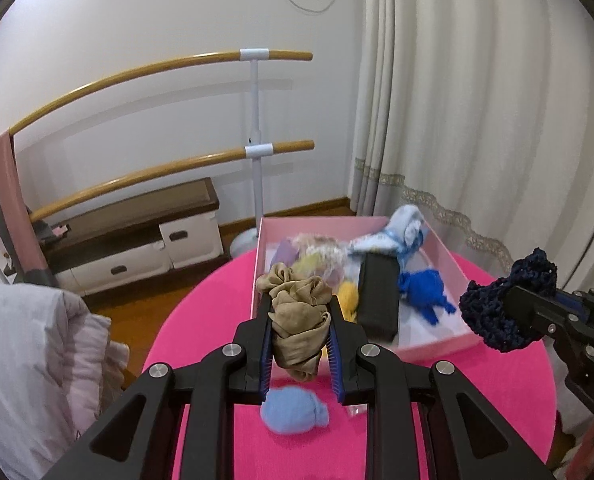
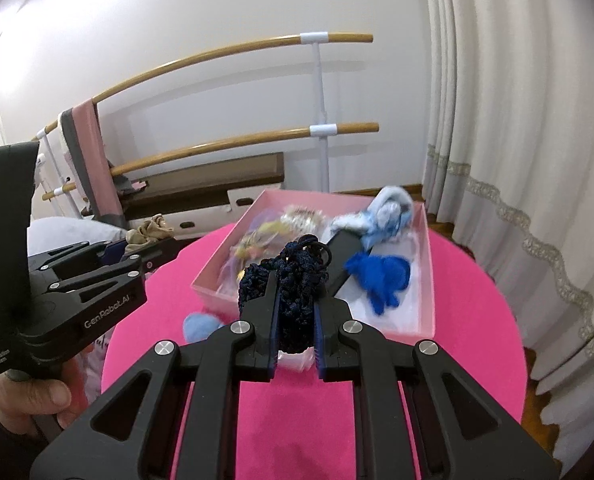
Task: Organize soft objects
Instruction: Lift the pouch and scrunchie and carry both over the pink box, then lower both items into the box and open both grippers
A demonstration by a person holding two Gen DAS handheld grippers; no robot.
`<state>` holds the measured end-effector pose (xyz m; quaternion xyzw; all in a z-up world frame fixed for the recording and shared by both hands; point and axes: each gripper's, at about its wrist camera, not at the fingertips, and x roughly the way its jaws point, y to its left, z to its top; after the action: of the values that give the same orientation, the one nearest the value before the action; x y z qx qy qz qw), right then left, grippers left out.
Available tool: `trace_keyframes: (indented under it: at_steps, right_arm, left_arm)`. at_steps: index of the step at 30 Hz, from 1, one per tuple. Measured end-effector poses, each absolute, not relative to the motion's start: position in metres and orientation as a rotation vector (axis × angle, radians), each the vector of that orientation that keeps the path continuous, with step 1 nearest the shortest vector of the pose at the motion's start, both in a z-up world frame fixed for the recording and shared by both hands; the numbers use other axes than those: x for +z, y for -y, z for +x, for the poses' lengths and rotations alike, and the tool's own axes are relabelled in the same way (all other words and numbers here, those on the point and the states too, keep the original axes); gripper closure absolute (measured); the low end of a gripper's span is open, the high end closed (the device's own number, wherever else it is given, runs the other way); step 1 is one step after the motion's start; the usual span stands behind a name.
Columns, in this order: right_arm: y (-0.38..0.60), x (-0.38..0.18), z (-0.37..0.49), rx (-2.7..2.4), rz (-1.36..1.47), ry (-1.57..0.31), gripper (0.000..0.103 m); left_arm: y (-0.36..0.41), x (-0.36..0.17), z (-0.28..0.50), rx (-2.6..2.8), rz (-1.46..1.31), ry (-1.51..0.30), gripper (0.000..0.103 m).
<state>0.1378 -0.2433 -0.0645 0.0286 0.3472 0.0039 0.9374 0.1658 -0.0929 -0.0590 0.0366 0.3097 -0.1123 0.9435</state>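
Note:
My left gripper (image 1: pixel 299 312) is shut on a crumpled tan stocking (image 1: pixel 299 320), held above the round pink table (image 1: pixel 217 320) just short of the pink box (image 1: pixel 257 256). My right gripper (image 2: pixel 295 300) is shut on a dark navy crocheted net (image 2: pixel 293 280), also raised in front of the box (image 2: pixel 213 276). In the left wrist view the net (image 1: pixel 497 304) shows at the right. The right wrist view shows the stocking (image 2: pixel 149 232) at the left. A pale blue soft ball (image 1: pixel 293 410) lies on the table below the left gripper.
The box holds a bright blue knitted piece (image 1: pixel 425 292), a black rectangular block (image 1: pixel 379 296), light blue cloth (image 1: pixel 401 232), yellow and pale fluffy items (image 1: pixel 317 256). A hand (image 2: pixel 37 400) grips the left tool. A curtain (image 1: pixel 477 100) hangs right; a ballet barre (image 1: pixel 177 68), low cabinet and bedding (image 1: pixel 29 360) stand left.

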Motion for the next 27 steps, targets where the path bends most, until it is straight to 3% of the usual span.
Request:
trace_keyframes:
  at_steps: [27]
  right_arm:
    - [0.293,-0.077,0.250,-0.030,0.096,-0.780,0.090]
  left_arm:
    - [0.136,-0.076,0.327,-0.229,0.050,-0.675,0.083]
